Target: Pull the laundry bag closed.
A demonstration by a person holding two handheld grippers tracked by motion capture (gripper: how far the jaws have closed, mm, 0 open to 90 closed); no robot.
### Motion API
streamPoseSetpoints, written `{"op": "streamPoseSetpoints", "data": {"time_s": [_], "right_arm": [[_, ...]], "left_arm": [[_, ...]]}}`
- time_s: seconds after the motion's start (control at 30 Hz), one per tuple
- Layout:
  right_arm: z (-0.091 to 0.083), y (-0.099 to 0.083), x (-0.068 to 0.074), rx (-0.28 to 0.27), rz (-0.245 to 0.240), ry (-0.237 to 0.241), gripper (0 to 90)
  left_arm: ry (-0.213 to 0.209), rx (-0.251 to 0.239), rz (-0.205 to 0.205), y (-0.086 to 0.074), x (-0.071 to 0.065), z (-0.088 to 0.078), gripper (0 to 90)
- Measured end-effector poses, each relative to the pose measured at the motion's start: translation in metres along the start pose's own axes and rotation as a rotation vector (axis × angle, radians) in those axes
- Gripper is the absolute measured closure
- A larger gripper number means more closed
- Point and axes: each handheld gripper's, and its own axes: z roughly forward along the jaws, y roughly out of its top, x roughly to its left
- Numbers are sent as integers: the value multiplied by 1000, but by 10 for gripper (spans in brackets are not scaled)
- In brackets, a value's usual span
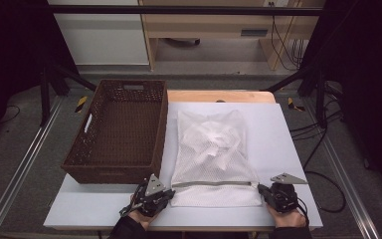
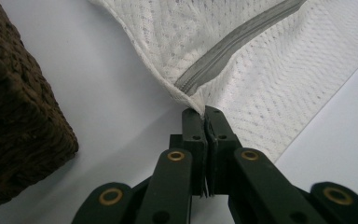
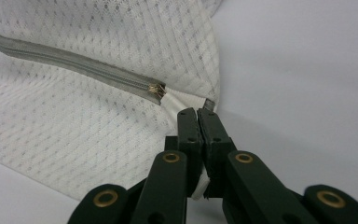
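Brown wicker basket (image 1: 114, 132), white table (image 1: 278, 134)

The bag (image 1: 214, 149) is made of white open-mesh cloth, crossed by a grey woven zip tape (image 2: 233, 44) (brass-coloured teeth at one end). The basket (image 1: 122, 132) is woven of rough brown wicker, and the table (image 1: 278, 129) is covered in a smooth, matt pale sheet.

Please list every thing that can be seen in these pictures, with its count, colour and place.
mesh bag: one, white, middle of the table, right of the basket
zipper: one, grey, across the bag's near end
basket: one, dark brown, woven, left part of the table
table: one, white top
left gripper: one, black, jaws shut on the bag's edge at the zipper's left end
right gripper: one, black, jaws shut on the bag's edge at the zipper's right end
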Motion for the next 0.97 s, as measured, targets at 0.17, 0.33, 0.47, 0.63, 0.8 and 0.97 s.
{"op": "streamPoseSetpoints", "data": {"time_s": [0.17,0.33,0.47,0.63,0.8,0.97], "right_arm": [[-2,2,-6,-10,17,-5,880],[-3,2,-10,-87,31,31,700],[-6,3,-15,-168,43,27,531],[-9,3,-16,-210,30,-15,416],[-11,3,-17,-230,38,-37,329],[-11,3,-17,-234,43,-46,285]], "left_arm": [[-7,4,51,2,0,2,867],[-76,-34,55,4,5,-4,749],[-109,-64,50,6,8,-13,561],[-116,-79,64,7,9,-21,439],[-123,-98,55,6,16,-31,383],[-136,-77,71,2,25,-39,340]]}}
